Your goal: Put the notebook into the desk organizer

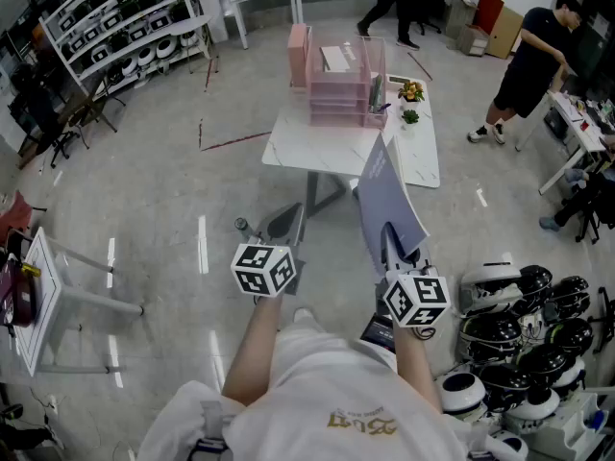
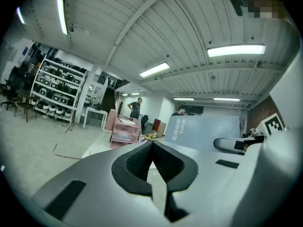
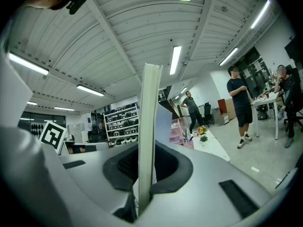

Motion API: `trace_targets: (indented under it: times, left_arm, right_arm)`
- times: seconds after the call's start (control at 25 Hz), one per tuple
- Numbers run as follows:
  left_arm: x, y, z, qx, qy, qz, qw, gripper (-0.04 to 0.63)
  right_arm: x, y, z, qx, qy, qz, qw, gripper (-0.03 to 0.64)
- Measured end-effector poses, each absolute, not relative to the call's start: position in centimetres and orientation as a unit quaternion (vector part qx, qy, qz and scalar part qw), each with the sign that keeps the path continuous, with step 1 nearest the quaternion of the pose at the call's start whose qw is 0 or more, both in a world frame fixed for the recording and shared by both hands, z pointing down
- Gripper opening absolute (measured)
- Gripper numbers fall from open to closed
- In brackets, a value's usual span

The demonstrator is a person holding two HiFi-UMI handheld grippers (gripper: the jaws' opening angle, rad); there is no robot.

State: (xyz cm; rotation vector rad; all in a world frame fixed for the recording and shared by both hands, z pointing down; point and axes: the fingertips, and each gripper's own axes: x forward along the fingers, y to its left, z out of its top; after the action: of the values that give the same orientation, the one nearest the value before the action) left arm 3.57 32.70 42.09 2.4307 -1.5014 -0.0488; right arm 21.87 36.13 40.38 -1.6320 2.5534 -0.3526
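Observation:
My right gripper [image 1: 391,246] is shut on the lower edge of a grey-blue notebook [image 1: 386,192], which stands up and leans toward the white table [image 1: 317,152]. In the right gripper view the notebook [image 3: 148,126] shows edge-on, clamped between the jaws of the right gripper [image 3: 142,174]. In the left gripper view the notebook [image 2: 208,131] shows its printed cover. The pink desk organizer [image 1: 338,80] stands on the far part of the table, well ahead of both grippers. My left gripper [image 1: 293,243] is shut and holds nothing; in its own view the left gripper [image 2: 152,162] has its pads together.
Small potted plants [image 1: 411,104] sit at the table's right side. Several helmets [image 1: 524,339] lie on the floor at the lower right. A shelf rack [image 1: 115,27] stands at the far left. People [image 1: 528,60] stand at the back right beside a desk [image 1: 577,128].

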Motion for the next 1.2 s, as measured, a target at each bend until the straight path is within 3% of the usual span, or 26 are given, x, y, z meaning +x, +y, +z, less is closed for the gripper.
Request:
trace_targets:
  times: [0.8,1.2]
  left_arm:
    - [1.8,31.0,40.0,0.84,-0.521,-0.05,0.145,0.017]
    - [0.0,21.6,40.5,0.846,-0.506,-0.064,0.156,0.017]
  right_arm:
    - [20.9,33.8,37.4,-0.517,0.845,-0.107,0.085,0.04]
    - [19.0,25.2,36.8,-0.518,0.843,-0.112,0.096,0.04]
